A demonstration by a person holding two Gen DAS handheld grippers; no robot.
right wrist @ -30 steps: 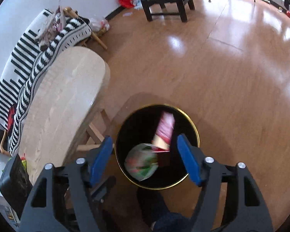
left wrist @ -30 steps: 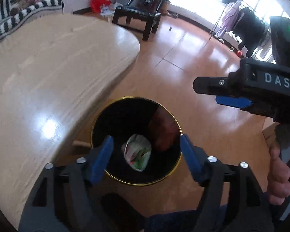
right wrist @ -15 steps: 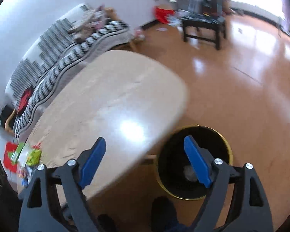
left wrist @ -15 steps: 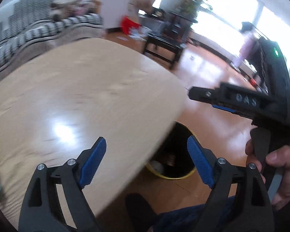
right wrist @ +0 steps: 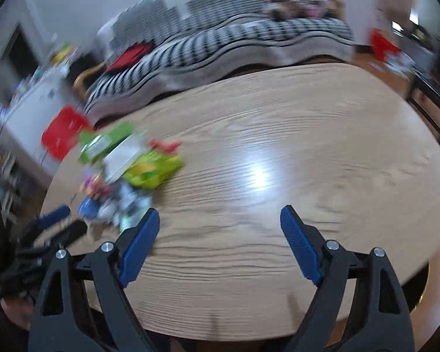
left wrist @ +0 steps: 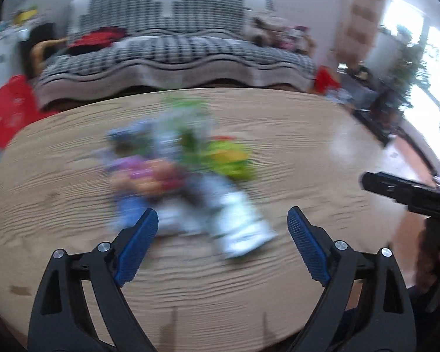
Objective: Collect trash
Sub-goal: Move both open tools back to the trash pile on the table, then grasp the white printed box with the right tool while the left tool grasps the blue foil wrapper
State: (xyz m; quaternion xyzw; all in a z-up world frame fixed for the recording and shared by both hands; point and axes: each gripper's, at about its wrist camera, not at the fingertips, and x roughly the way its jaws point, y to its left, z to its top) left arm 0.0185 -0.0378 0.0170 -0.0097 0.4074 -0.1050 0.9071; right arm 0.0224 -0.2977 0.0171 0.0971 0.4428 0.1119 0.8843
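The black right gripper with blue ribbed pads (right wrist: 220, 226) is seen spread wide above the oval light wooden table (right wrist: 308, 146), nothing lying between its jaws, which have just been opening. A blurred heap of coloured wrappers and packets (right wrist: 126, 173), lime green, white and purple among them, is found on the tabletop ahead and to the left of the left pad. Further left, the blurred tips of the other black and blue gripper (right wrist: 61, 220) are seen. A black-and-white striped sofa (right wrist: 220, 50) is placed beyond the table.
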